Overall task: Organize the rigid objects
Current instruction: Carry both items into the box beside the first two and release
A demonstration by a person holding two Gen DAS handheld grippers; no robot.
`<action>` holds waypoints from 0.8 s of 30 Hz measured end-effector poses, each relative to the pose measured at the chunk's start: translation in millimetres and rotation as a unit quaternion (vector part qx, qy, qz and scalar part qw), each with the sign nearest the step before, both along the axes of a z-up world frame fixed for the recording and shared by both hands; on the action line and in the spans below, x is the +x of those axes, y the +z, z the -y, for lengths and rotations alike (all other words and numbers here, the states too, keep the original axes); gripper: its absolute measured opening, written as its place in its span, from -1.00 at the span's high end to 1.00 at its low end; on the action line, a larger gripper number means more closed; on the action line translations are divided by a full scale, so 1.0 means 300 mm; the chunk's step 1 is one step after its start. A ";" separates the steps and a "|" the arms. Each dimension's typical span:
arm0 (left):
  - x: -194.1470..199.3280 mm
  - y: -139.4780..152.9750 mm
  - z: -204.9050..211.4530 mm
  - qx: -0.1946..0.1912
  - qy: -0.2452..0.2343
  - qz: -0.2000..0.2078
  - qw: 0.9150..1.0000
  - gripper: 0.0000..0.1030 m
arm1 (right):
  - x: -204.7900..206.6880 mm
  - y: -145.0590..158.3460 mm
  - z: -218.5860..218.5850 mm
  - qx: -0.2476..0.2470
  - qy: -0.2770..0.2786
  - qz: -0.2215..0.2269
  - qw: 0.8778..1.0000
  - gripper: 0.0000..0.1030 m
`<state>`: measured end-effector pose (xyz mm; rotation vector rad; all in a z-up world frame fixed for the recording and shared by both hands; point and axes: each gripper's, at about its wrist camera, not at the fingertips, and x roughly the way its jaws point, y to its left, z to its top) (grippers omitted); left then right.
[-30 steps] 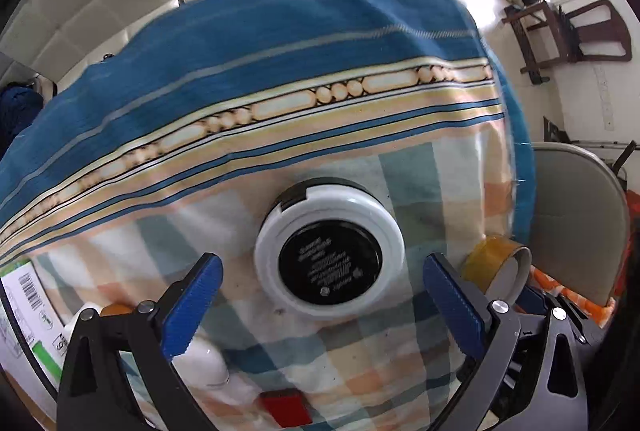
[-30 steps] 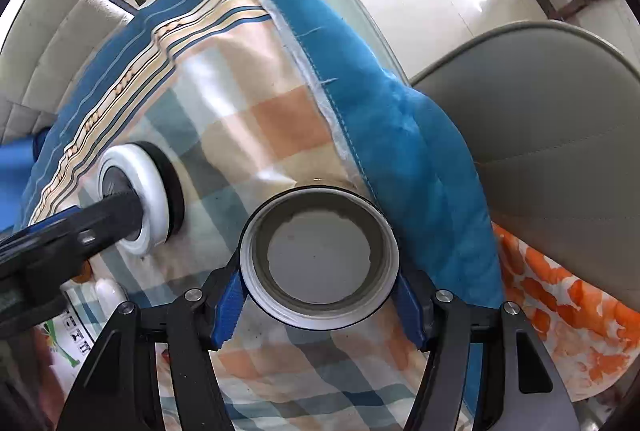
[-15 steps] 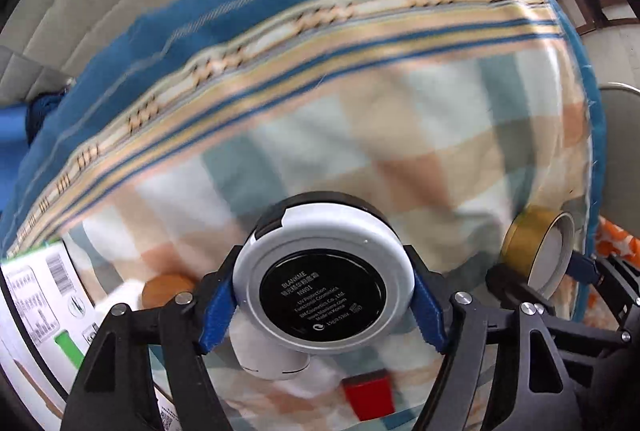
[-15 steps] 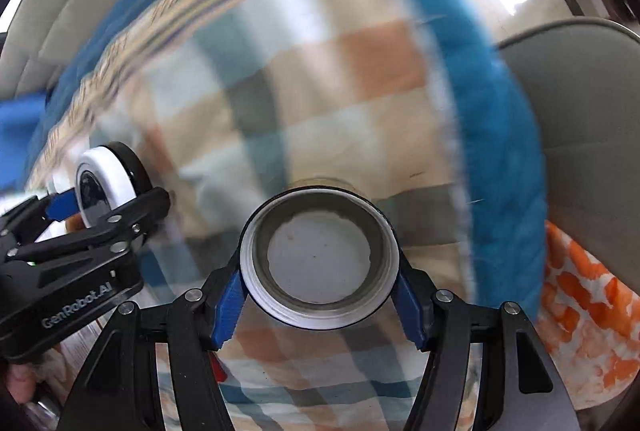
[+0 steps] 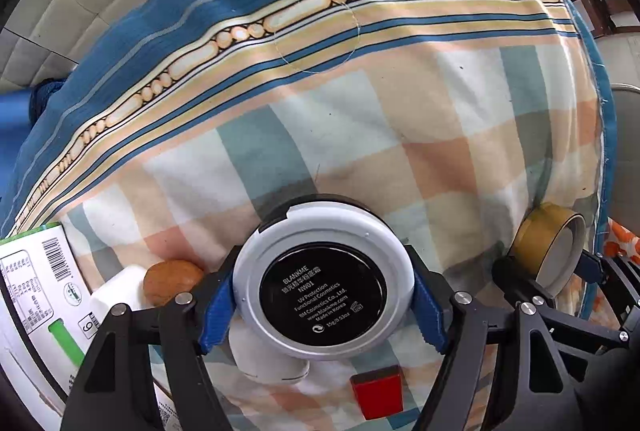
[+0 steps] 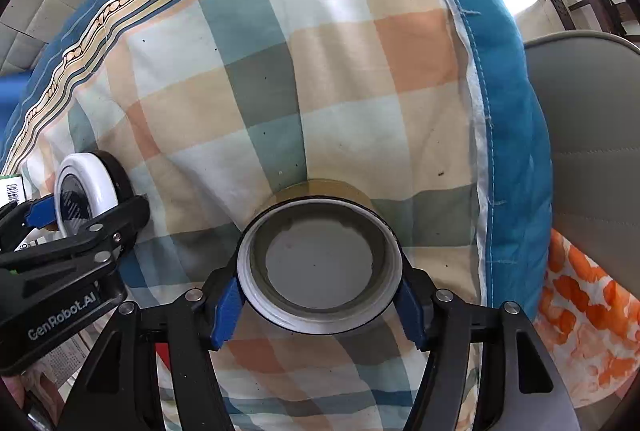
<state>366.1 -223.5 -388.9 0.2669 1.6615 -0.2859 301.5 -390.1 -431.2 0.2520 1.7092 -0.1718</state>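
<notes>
A round white compact (image 5: 323,295) with a black printed label sits between the blue pads of my left gripper (image 5: 323,311), which is shut on its rim just above the checked cloth (image 5: 360,151). My right gripper (image 6: 318,305) is shut on a roll of golden-brown tape (image 6: 320,263) with a white core, held flat close over the cloth. In the left wrist view the tape roll (image 5: 548,251) shows at the right edge. The right wrist view has the compact (image 6: 86,195) and the left gripper (image 6: 86,215) at its left edge.
Under the left gripper lie a brown walnut-like thing (image 5: 174,281), a white rounded case (image 5: 268,363) and a red block (image 5: 378,395). A white and green carton (image 5: 36,299) is at the left. A grey chair (image 6: 592,151) and orange-patterned fabric (image 6: 592,331) flank the cloth's right side.
The left gripper's jaws, wide apart around the compact a second ago, have closed on its rim. The right gripper has sunk toward the cloth with the tape roll still in it.
</notes>
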 end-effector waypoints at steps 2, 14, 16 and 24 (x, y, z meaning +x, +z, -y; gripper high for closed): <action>-0.013 0.041 -0.019 -0.005 -0.002 0.011 1.000 -0.42 | -0.017 0.025 -0.003 0.004 -0.004 0.003 1.000 -0.29; -0.147 0.436 -0.182 -0.076 0.026 0.091 0.993 -0.42 | -0.093 0.291 -0.128 0.017 0.026 0.065 0.997 -0.29; -0.176 0.490 -0.250 -0.087 0.037 0.104 0.990 -0.42 | -0.103 0.349 -0.181 0.023 0.033 0.081 0.996 -0.29; -0.297 0.644 -0.630 -0.095 0.090 0.152 0.980 -0.43 | -0.208 0.597 -0.496 0.061 0.081 0.129 0.986 -0.29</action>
